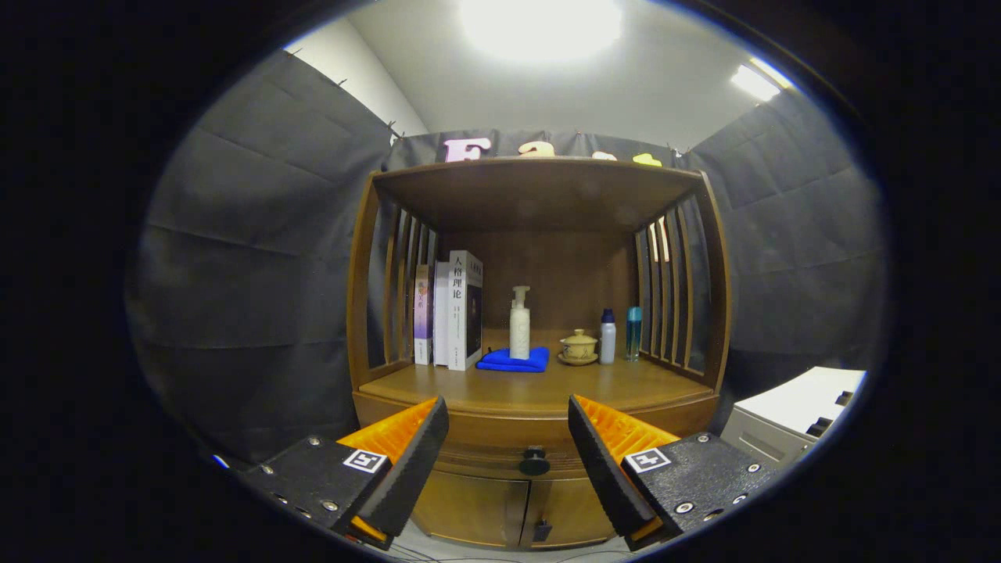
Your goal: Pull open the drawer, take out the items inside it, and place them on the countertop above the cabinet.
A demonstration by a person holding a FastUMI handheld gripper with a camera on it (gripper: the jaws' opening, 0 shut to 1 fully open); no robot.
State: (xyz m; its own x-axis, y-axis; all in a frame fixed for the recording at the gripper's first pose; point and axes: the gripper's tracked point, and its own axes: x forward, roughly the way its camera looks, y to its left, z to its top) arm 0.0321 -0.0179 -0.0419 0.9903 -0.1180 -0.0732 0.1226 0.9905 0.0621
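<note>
Wooden cabinet [539,414] – one drawer [500,457] closed; three books [453,313], two bottles [620,335]; hand-held gripper [508,446] wide, empty.

Blown-out ceiling lamp [541,27] above the cabinet [536,313], smaller lamp [755,80] to its right, shelf underside shadowed, countertop [539,387] evenly lit, focus sharp — fisheye bends the cabinet posts, open fingers [426,453] dim below.

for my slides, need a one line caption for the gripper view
Open gripper faces the closed drawer's knob below a cabinet countertop.
</note>
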